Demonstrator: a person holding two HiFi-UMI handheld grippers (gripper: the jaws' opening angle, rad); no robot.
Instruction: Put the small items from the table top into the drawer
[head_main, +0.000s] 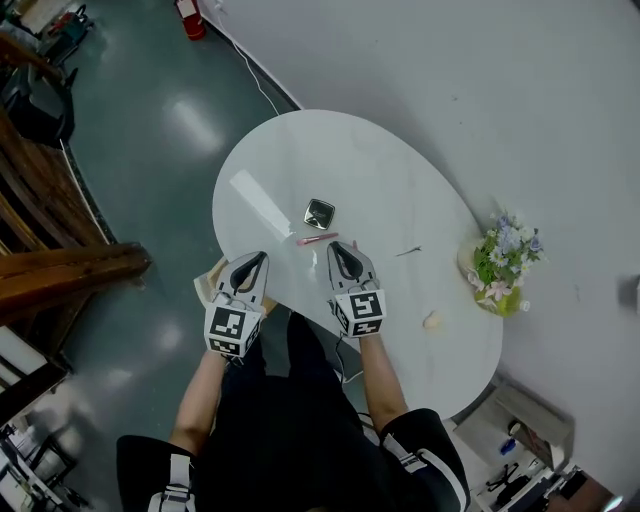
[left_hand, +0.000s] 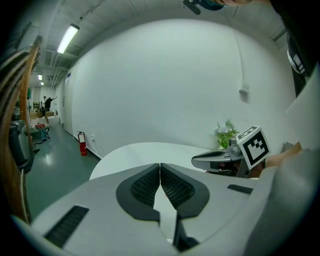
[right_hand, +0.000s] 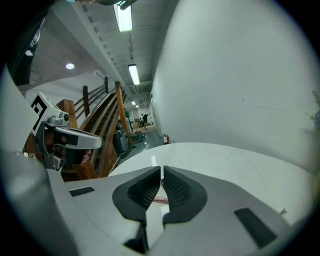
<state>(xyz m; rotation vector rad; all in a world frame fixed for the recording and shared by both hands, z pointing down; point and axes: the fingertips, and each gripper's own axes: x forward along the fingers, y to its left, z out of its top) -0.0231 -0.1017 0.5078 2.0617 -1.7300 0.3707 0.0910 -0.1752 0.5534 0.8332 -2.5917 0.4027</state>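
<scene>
Head view: on the white surface (head_main: 300, 160), the pink stick (head_main: 317, 239) lies crosswise just ahead of the right gripper (head_main: 336, 247). The dark square item (head_main: 319, 213) sits just beyond the stick. The left gripper (head_main: 260, 257) is over the surface's near edge, left of the stick and apart from it.

Left gripper view: the fingers (left_hand: 145, 187) are pressed together with nothing between them, and no small item shows near them.

Right gripper view: the fingers (right_hand: 177, 189) are closed and empty. The pink stick shows on the surface through the gap under their tips, untouched.
</scene>
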